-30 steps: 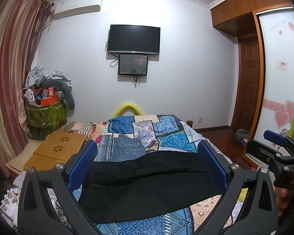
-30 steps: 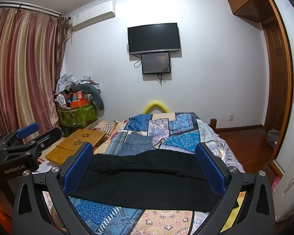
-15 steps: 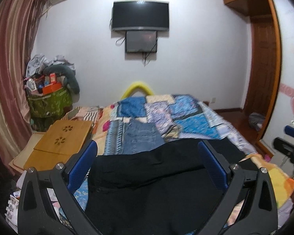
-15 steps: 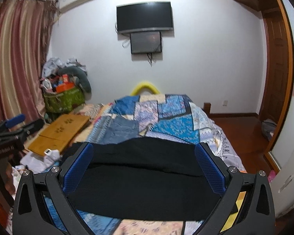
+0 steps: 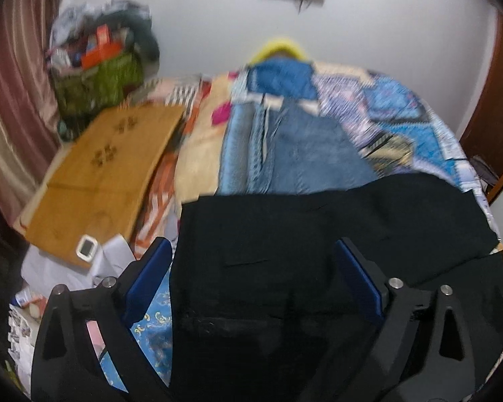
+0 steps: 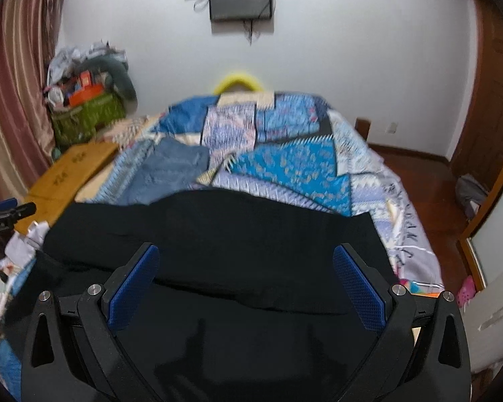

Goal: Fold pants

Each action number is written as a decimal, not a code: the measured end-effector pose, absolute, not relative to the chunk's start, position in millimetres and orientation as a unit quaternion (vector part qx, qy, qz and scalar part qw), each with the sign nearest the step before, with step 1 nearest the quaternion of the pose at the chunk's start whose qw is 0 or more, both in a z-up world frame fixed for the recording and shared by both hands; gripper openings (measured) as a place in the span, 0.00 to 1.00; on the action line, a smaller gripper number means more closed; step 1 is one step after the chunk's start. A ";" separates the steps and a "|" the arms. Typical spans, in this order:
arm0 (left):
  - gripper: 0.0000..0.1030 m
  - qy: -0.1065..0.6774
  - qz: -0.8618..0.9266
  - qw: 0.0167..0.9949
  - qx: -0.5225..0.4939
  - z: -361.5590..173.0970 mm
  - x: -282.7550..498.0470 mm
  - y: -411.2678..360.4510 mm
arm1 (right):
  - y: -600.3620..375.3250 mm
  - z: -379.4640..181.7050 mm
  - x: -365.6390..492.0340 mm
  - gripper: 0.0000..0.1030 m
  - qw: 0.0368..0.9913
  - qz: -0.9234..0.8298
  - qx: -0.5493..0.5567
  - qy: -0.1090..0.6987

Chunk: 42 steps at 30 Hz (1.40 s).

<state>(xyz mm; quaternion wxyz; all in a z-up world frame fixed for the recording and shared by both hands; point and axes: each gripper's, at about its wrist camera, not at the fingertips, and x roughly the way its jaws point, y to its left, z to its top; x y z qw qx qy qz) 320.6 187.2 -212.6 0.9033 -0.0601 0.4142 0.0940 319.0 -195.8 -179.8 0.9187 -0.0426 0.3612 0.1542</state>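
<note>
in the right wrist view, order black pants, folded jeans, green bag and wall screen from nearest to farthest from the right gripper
1. black pants, directly under the right gripper
2. folded jeans, ahead left on the bed
3. green bag, far left corner
4. wall screen, high on the far wall

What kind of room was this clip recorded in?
A home bedroom, most likely. A bed covered by a patchwork quilt fills the view, with black pants and folded jeans lying on it. Striped curtains hang on one side, and a screen is mounted on the far wall.
</note>
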 end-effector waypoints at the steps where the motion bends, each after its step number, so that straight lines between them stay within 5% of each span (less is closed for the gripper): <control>1: 0.88 0.426 0.095 0.897 -0.066 -222.5 329.0 196.1 | -194.0 -185.8 326.3 1.00 0.915 0.156 -0.052 0.368; 6: 0.76 0.471 0.106 0.873 -0.071 -256.6 367.3 227.0 | -185.5 -205.3 363.0 1.00 0.900 0.174 -0.080 0.391; 20: 0.63 0.537 0.105 0.834 -0.070 -312.8 444.2 257.4 | -148.6 -239.1 465.7 0.97 0.868 0.222 -0.122 0.427; 24: 0.44 0.536 0.108 0.833 -0.081 -318.0 448.0 258.9 | -143.5 -247.1 479.4 0.92 0.859 0.235 -0.115 0.440; 30: 0.24 0.522 0.116 0.842 -0.066 -311.6 438.9 253.2 | -145.4 -251.3 479.0 0.67 0.848 0.259 -0.066 0.457; 37: 0.17 0.508 0.119 0.852 -0.046 -288.3 423.8 244.7 | -139.1 -244.4 464.5 0.10 0.842 0.266 -0.064 0.464; 42: 0.16 0.473 0.114 0.873 -0.045 -247.9 409.2 239.6 | -140.7 -227.6 448.7 0.07 0.858 0.245 -0.082 0.444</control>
